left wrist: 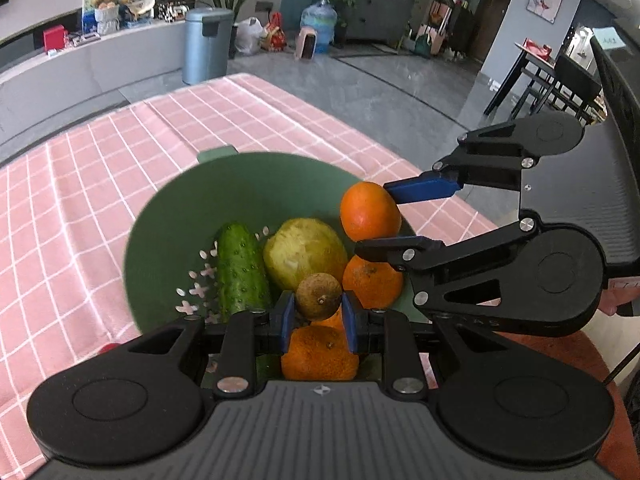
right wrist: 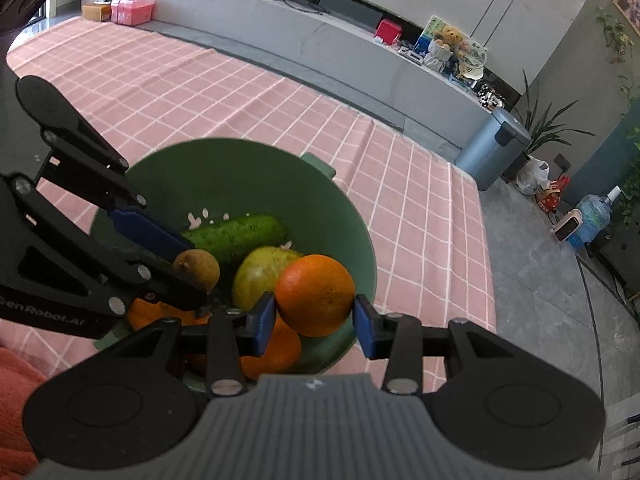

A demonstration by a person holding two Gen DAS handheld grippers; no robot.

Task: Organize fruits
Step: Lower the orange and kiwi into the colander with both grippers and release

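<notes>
Fruits half hid the green colander while my left gripper clamped a brown longan and my right gripper an orange.

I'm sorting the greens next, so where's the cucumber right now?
The cucumber lies inside the green bowl, on its left half in the left wrist view, right beside the yellow-green fruit.

Your green colander holds a bumpy cucumber, a yellow-green fruit, perhaps a pear, and two or three oranges. Above them, one orange and a small brown fruit sit raised.
</notes>
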